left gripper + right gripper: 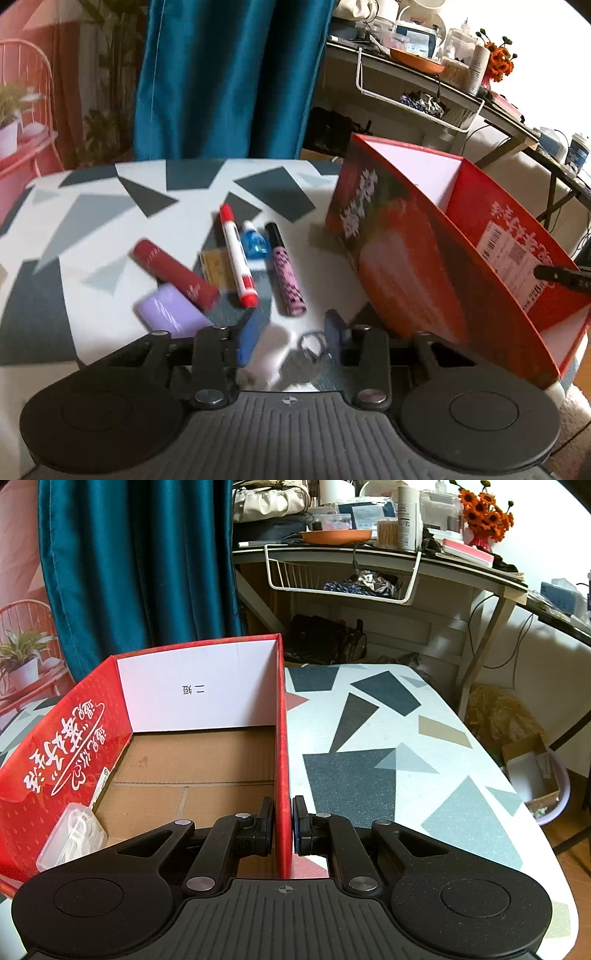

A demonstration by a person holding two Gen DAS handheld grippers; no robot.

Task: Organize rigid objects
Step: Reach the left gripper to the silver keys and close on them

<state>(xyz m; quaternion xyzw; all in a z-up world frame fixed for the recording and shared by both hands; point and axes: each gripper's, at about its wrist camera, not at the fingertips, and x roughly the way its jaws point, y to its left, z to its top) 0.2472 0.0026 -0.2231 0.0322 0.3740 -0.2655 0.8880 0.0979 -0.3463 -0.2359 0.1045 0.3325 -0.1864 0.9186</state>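
My left gripper (291, 336) is open above the table, with a small metal ring (313, 345) lying between its fingers. Ahead of it lie a red tube (175, 273), a purple block (170, 314), a red-capped white marker (238, 254), a small blue bottle (255, 242), a pink tube with a black cap (285, 275) and a yellow packet (217, 267). The red cardboard box (424, 254) stands to the right. My right gripper (283, 821) is shut on the box's right wall (282, 738). A clear plastic case (72, 834) lies inside the box at the near left.
The table has a grey and white geometric cover (406, 757). A blue curtain (229, 77) hangs behind. A cluttered desk (369, 550) with a wire basket stands at the back right. A bin with cardboard (535, 779) sits on the floor to the right.
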